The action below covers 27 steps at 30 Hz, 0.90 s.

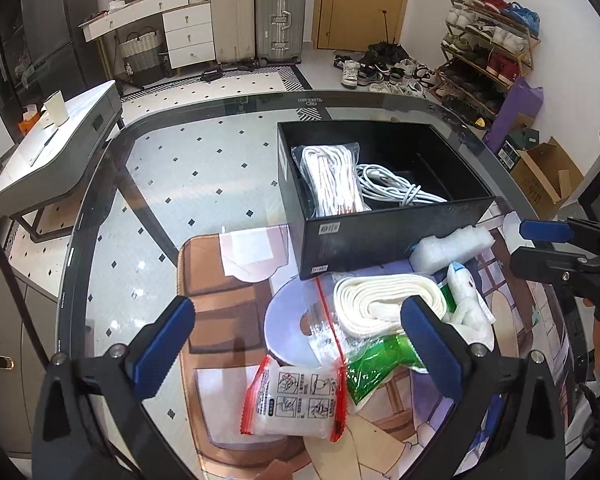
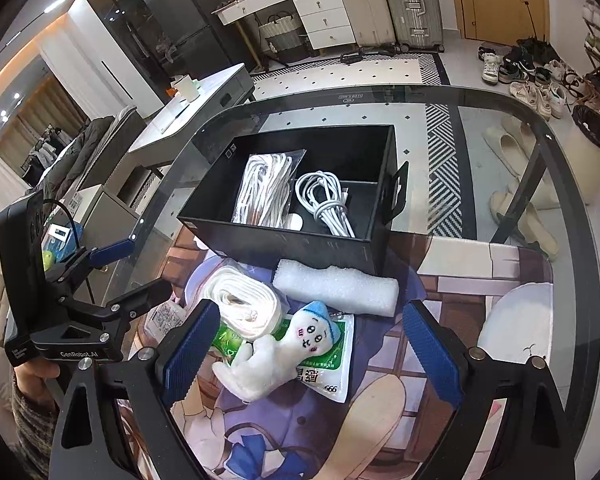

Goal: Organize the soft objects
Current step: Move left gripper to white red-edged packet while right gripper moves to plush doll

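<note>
A black box (image 1: 380, 236) (image 2: 284, 240) on the glass table holds a bagged white rope (image 1: 332, 176) (image 2: 268, 188) and a white cable (image 1: 396, 190) (image 2: 328, 200). In front of it lie a white foam piece (image 1: 452, 246) (image 2: 336, 286), a folded white strap (image 1: 384, 300) (image 2: 240, 304), a white plush toy with a blue cap (image 2: 276, 352) (image 1: 466, 296), a green packet (image 1: 376, 364) (image 2: 328, 364) and a red-edged zip bag (image 1: 296, 400). My left gripper (image 1: 296, 348) is open above the zip bag. My right gripper (image 2: 312, 356) is open around the plush toy.
The objects lie on a printed mat (image 1: 228, 320) (image 2: 440, 280) on the glass table (image 1: 148, 184). The left gripper shows at left in the right wrist view (image 2: 136, 272), the right gripper at right in the left wrist view (image 1: 540, 244). A low white table (image 1: 60, 144) stands left.
</note>
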### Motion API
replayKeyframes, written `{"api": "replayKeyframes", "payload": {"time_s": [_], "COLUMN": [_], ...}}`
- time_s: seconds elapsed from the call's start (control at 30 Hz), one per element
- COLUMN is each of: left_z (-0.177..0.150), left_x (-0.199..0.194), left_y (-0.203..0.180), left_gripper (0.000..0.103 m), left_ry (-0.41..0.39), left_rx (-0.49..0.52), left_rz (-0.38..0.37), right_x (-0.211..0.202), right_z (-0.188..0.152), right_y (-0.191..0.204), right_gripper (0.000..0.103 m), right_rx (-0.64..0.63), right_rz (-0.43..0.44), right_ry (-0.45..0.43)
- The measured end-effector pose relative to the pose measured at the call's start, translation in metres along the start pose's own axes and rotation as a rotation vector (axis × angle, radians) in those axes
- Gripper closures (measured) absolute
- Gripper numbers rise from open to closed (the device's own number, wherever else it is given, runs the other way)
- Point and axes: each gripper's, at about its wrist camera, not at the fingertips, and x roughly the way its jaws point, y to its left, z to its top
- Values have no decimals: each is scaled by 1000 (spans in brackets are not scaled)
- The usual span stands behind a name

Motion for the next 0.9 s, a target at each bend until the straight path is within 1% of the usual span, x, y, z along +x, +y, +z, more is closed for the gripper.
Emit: {"api": "replayKeyframes", "payload": {"time_s": [0.33, 0.57, 0.63, 0.9], "left_z": [-25, -38, -42, -54], "left_x": [3, 4, 5, 8], "left_y": [6, 8, 9, 9], "left_gripper": [0, 0, 0, 0], "left_ry": [27, 40, 46, 62], "left_rx": [-19, -15, -13, -6], "left_rz": [5, 14, 11, 1], "right_x": [11, 19, 22, 34], "right_z": [-13, -20, -21, -24], "right_y": [15, 17, 18, 22], "right_gripper": [9, 9, 13, 20], "right_rx": [-29, -28, -24, -16], "right_rz": [13, 15, 20, 41], "right_ry": [46, 72, 76, 104]}}
